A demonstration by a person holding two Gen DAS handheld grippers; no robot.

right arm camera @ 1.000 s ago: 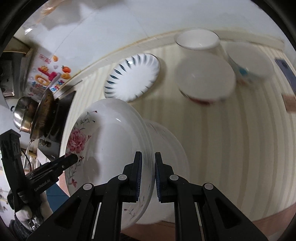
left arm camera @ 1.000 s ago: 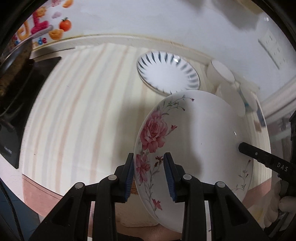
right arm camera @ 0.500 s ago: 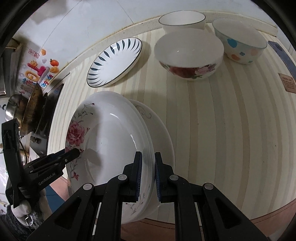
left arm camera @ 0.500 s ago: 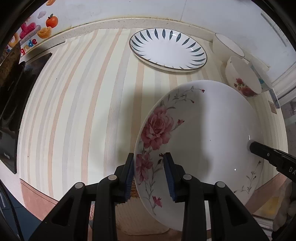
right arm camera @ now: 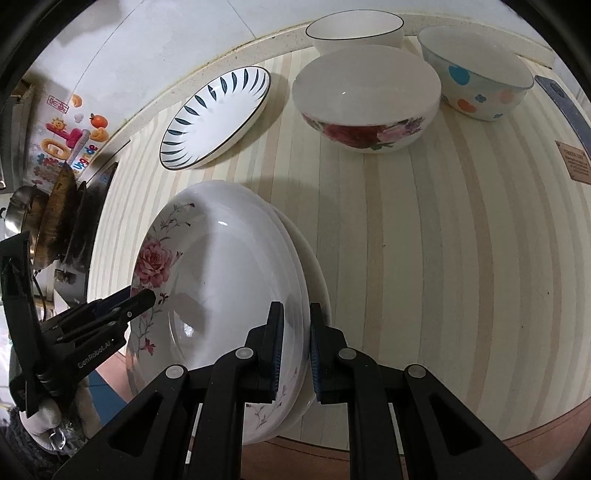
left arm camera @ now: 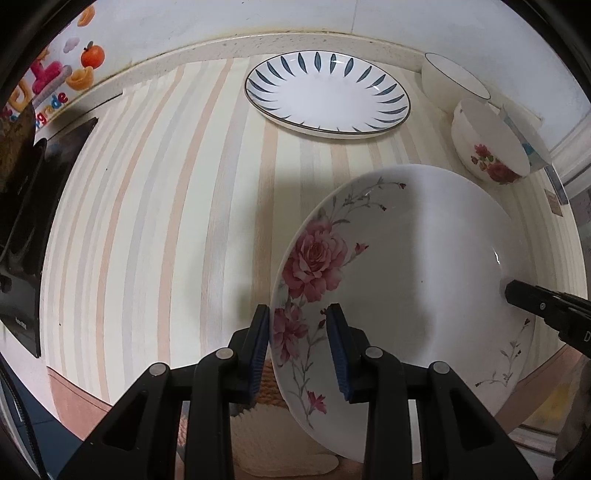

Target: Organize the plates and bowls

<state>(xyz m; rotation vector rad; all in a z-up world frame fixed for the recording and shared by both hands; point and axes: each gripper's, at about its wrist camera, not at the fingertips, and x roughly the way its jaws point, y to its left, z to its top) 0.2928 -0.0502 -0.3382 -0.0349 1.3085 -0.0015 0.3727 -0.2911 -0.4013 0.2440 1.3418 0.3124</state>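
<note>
A white deep plate with pink roses [left arm camera: 406, 266] is held at the counter's front edge. My left gripper [left arm camera: 297, 347] straddles its left rim; the outer pad touches and the inner pad stands off. My right gripper [right arm camera: 295, 347] is shut on the opposite rim [right arm camera: 221, 280], and a second white plate [right arm camera: 314, 273] lies under it. A blue-leaf plate [left arm camera: 327, 96] [right arm camera: 216, 118] lies at the back. A rose bowl [right arm camera: 365, 99], a plain white bowl [right arm camera: 354, 31] and a dotted bowl [right arm camera: 480, 81] stand at the back right.
The striped counter [left arm camera: 166, 221] has a black stove [left arm camera: 26, 229] on its left, with a pot [right arm camera: 22, 214] on it. A wall [left arm camera: 258, 14] with stickers runs along the back. A brown label [right arm camera: 574, 162] lies at the right edge.
Both grippers and the rose plate have come lower and slightly forward over the counter. The grips look the same.
</note>
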